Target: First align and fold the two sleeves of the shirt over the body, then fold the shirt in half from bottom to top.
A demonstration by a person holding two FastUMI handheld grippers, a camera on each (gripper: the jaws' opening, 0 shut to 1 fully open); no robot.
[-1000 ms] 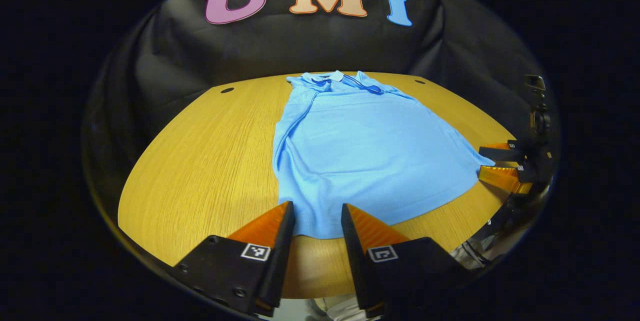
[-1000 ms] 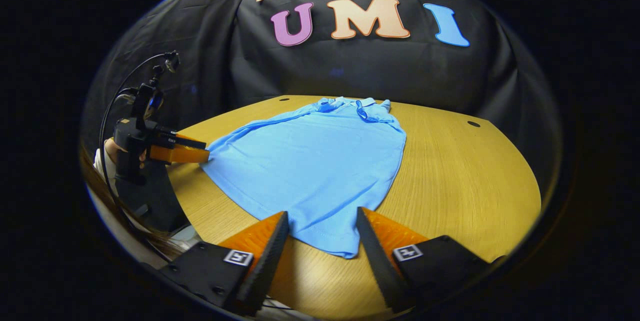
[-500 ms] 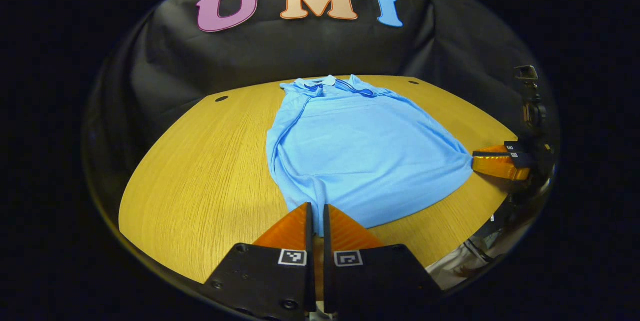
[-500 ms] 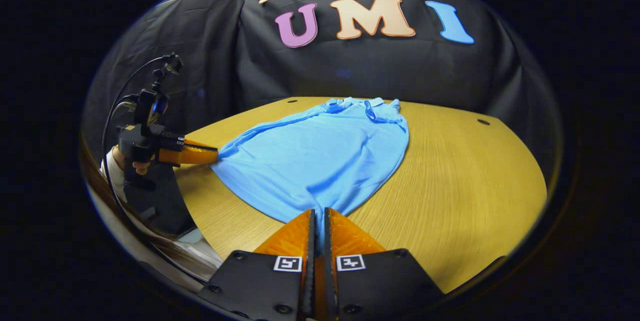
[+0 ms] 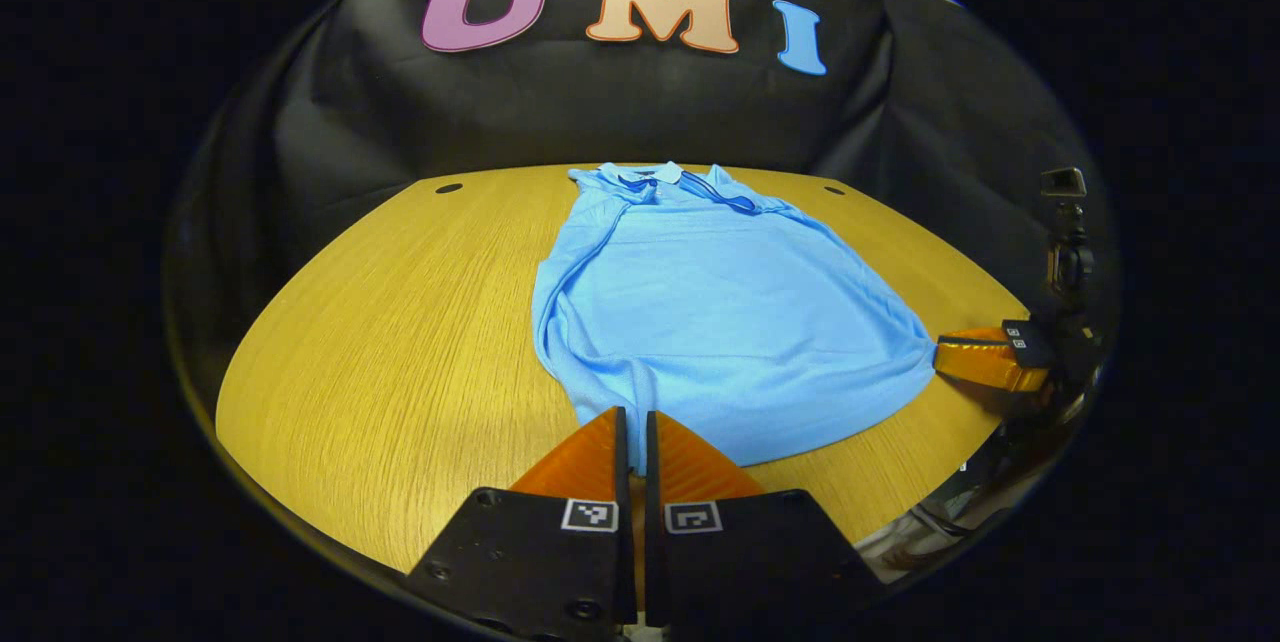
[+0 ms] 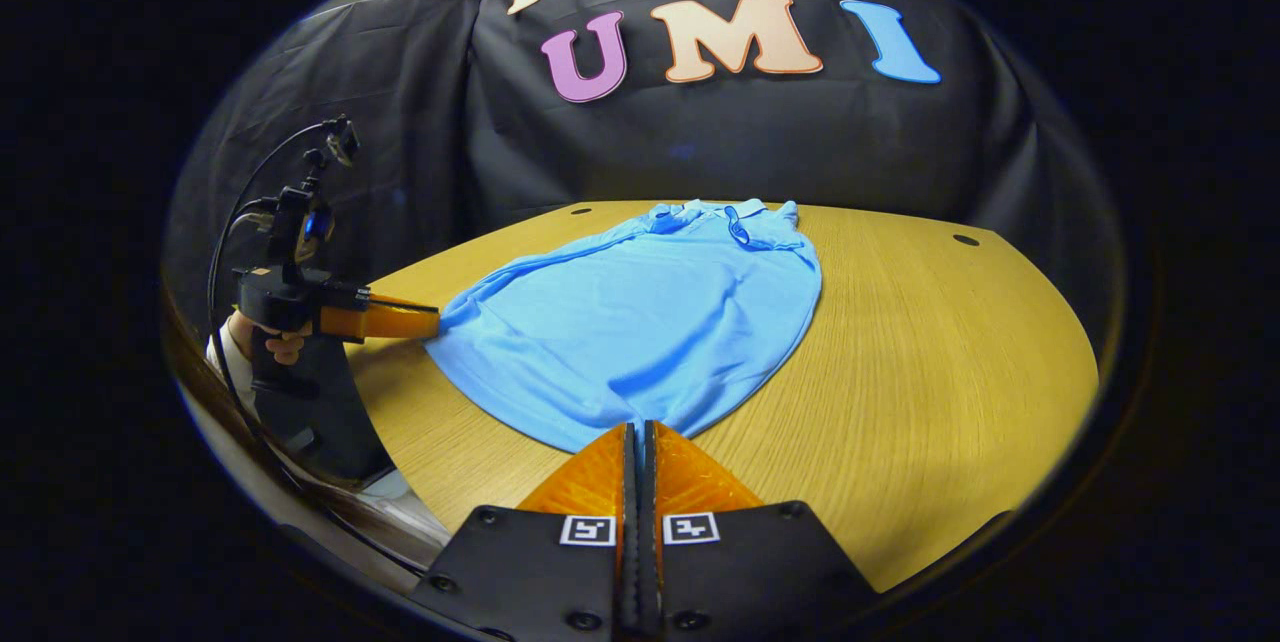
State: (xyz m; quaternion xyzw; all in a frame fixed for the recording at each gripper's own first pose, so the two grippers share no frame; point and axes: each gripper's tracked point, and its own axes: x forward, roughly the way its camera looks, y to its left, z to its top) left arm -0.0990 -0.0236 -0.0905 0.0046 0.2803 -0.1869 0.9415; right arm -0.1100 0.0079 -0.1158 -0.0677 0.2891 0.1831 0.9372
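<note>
A: Entry. The shirt [image 5: 720, 312] lies flat on the wooden worktop [image 5: 400, 342], collar [image 5: 660, 177] at the far edge near the booth wall, hem towards the operator. Both sleeves appear already tucked over the body; the outline is narrow at the shoulders.

B: Tool states?

A: The left tool [image 5: 632, 422] has its fingers pressed together on the near left hem corner, cloth pinched between them. The right tool [image 6: 638, 434] is likewise closed on the near right hem corner. In the left gripper view the right tool sits at the hem's far right corner; in the right gripper view the left tool [image 6: 425, 324] meets the opposite corner, with a hand [image 6: 275, 342] on its grip.

B: So my reading is that the step in hand is the bottom-to-top fold.

A: Agreed, as a judgement. The hem sags slightly between the two pinches, so keep mild tension across it.

B: Method?

A: Lift both corners together to equal height, carry them forward in parallel towards the collar, and lay the hem just short of it. Keep the lower half dragging lightly so the crease forms midway.

B: Risk?

A: Uneven lift would skew the fold; a sleeve may slip out from under.
</note>
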